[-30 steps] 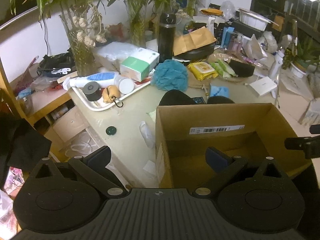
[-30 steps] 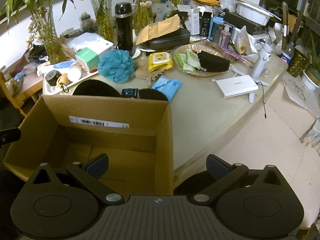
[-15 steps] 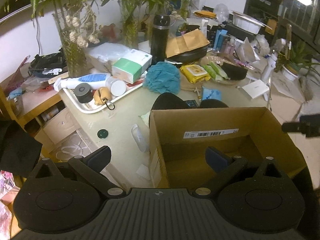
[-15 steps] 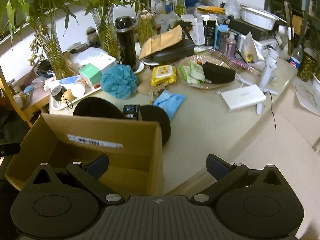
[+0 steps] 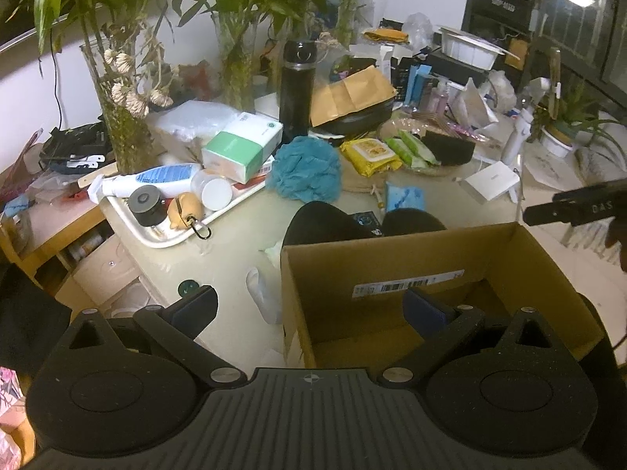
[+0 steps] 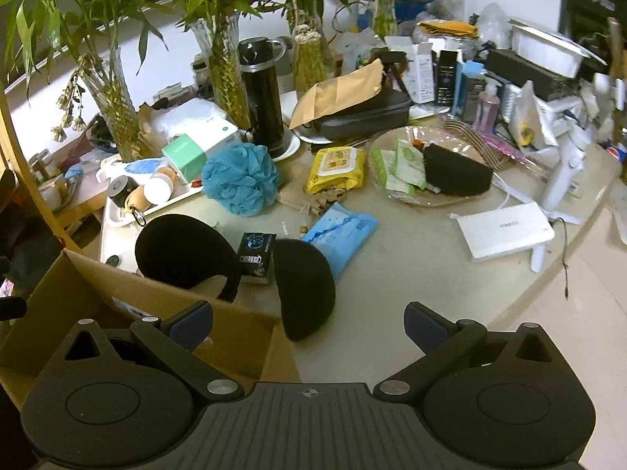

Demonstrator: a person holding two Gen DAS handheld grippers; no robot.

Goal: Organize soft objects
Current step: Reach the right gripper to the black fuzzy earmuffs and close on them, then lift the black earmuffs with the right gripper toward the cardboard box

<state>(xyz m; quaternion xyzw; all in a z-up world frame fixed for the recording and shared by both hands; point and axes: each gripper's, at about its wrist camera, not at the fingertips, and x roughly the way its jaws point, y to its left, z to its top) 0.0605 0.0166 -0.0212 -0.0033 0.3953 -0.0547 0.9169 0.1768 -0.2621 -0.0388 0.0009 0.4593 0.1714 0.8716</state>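
An open, empty cardboard box [image 5: 392, 262] stands at the table's near edge. My left gripper [image 5: 309, 307] hovers open over its left wall, one finger inside and one outside. My right gripper [image 6: 308, 321] is open above the box's [image 6: 90, 274] right corner and the bare tabletop. Just beyond the box lie two black foam pads [image 6: 184, 250] [image 6: 307, 286], which peek over the box's far wall in the left wrist view [image 5: 325, 223]. Farther back are a blue bath loofah [image 6: 239, 178] [image 5: 305, 170] and a blue soft pack [image 6: 339, 233]. Another black foam piece [image 6: 456, 172] rests on a glass plate.
A white tray [image 5: 164, 239] of bottles sits at the left. Glass vases [image 6: 113, 113] with bamboo, a black flask [image 6: 262, 102] and piled boxes line the back. A yellow wipes pack [image 6: 337, 168] and a white flat box [image 6: 505, 231] lie on the table. The table edge curves at right.
The right wrist view has swung right and forward, so the box has slid to its lower left and the black pads show fully. Both grippers stay open and hold nothing.
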